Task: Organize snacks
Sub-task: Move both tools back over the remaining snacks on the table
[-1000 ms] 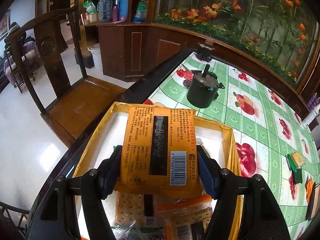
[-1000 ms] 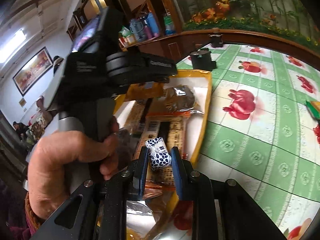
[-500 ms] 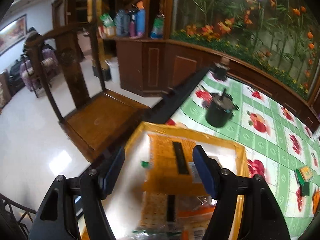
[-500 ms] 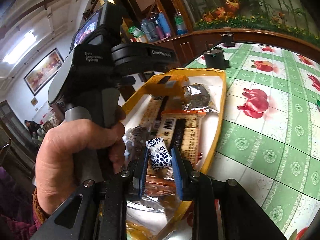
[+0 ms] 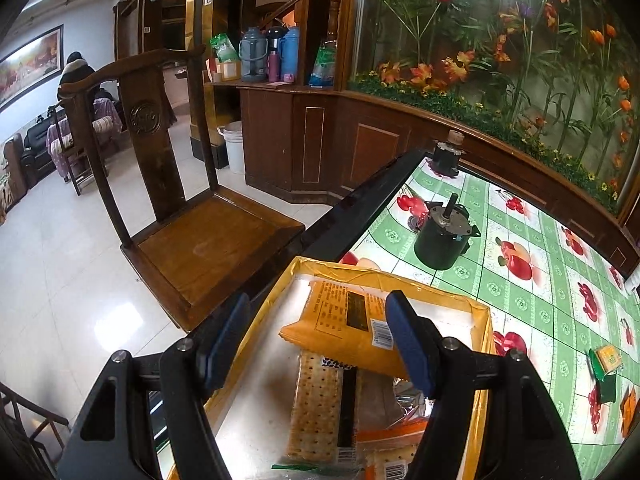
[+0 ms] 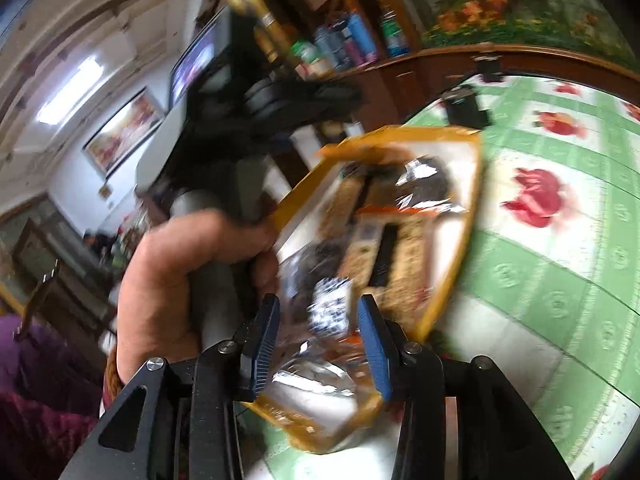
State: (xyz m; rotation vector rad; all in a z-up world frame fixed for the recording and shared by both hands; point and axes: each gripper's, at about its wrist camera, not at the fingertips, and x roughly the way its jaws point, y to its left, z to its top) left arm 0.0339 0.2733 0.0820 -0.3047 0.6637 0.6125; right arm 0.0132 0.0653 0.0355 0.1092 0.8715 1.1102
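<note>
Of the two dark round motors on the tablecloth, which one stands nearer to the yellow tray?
The larger motor, with its shaft pointing up, stands nearer to the yellow tray. The smaller motor stands at the table's far end.

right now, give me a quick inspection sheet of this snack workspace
surface: table under a green fruit-print cloth
job's things: yellow tray holds an orange snack packet, cracker packs and a blue-dotted candy
clutter: two black motors; small packets at the table's right
grippers: left hand-held gripper open above the packet; right hand-held gripper opening, candy between, pads clear
cables: nothing seen
surroundings: wooden chair, cabinet with flasks, flower display
</note>
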